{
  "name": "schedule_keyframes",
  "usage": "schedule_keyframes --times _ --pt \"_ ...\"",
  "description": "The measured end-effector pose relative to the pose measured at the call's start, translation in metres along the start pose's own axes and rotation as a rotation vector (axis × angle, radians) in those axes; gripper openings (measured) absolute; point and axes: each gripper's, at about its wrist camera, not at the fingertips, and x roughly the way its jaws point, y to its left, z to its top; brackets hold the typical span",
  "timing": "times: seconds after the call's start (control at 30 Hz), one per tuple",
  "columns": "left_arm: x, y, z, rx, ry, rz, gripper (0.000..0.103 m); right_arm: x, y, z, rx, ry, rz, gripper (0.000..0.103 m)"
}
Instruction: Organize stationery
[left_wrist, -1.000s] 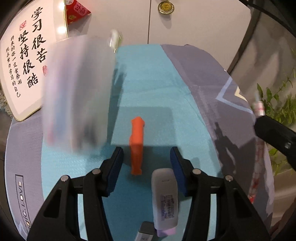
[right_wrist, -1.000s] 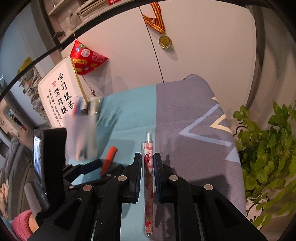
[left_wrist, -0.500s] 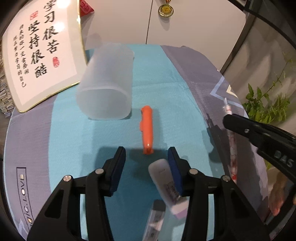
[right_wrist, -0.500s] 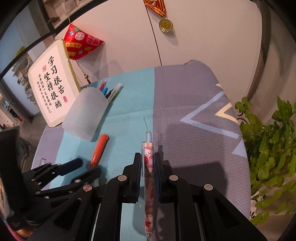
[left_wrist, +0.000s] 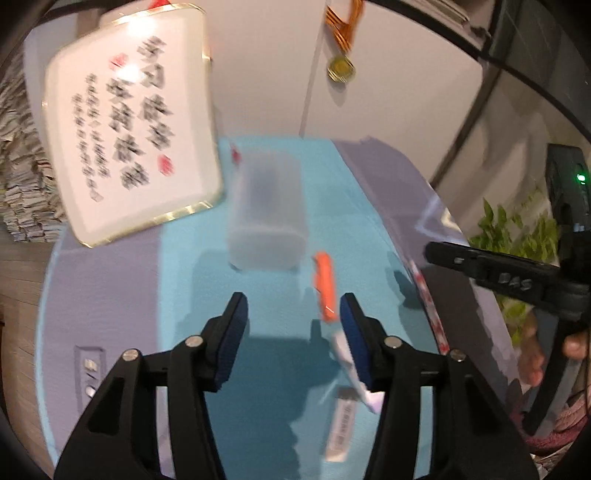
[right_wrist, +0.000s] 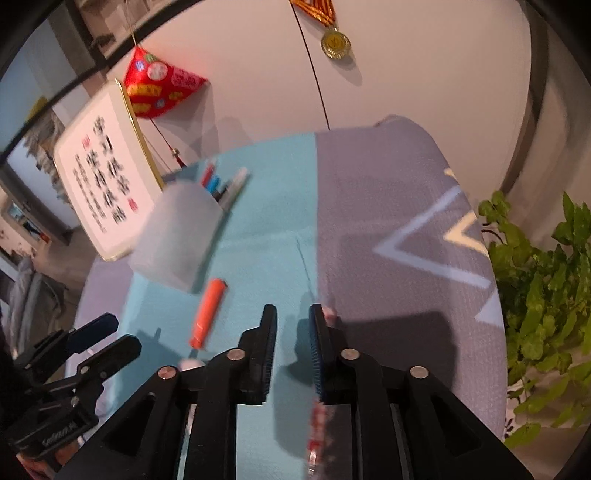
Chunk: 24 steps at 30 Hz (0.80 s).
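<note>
Right gripper (right_wrist: 291, 325) first: its jaws have just been opening and there's a clear gap between the pads now. The pink patterned pen (right_wrist: 319, 424) isn't pinched anymore, it's just lying along the inner side of the right-hand finger, blurred, so I can't tell if it touches the pad.

Left gripper (left_wrist: 293, 314) has its jaws about halfway apart, they've just been opening too, and nothing is between them, just blue tablecloth (left_wrist: 266, 424).

Just past its right finger lies the orange marker (left_wrist: 325, 286), tip toward the claw. Partly behind that same finger is a white correction-tape thing (left_wrist: 345, 356), and nearer the camera a small grey-white stick (left_wrist: 341, 428), too blurry to name.

Straight ahead of the left claw, further out, is the frosted pen cup (left_wrist: 267, 214), lying on its side as the right view shows it, with coloured pens (right_wrist: 221, 184) poking out the far end. Left of the cup leans a framed calligraphy board (left_wrist: 129, 140). A medal (right_wrist: 335, 43) hangs on the white wall behind, and a green plant (right_wrist: 546, 288) sits off to the right of the table.
</note>
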Motion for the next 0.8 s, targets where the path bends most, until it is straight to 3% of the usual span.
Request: schedule_keyframes --times 0.1,0.3,0.47,0.6,0.67,0.8 --pt "-0.002 0.020 0.015 -0.022 -0.034 0.044 0.055 -0.004 0.008 0.021 0.011 -0.012 0.079 0.038" --pt "0.020 0.027 0.044 -0.018 -0.009 0.020 0.057 0.014 0.036 0.073 -0.014 0.038 0.198 0.039" --pt "0.036 0.025 0.049 -0.007 0.014 -0.001 0.061 0.053 0.058 0.121 -0.001 0.141 0.271 0.039" --pt "0.046 0.029 0.047 -0.038 0.016 -0.028 0.066 0.083 0.076 0.161 -0.037 0.143 0.218 0.037" --pt "0.049 0.029 0.047 -0.047 0.010 -0.047 0.066 0.104 0.093 0.176 -0.092 0.172 0.198 0.026" --pt "0.058 0.025 0.050 -0.049 0.013 -0.057 0.067 0.142 0.119 0.187 -0.166 0.215 0.162 0.026"
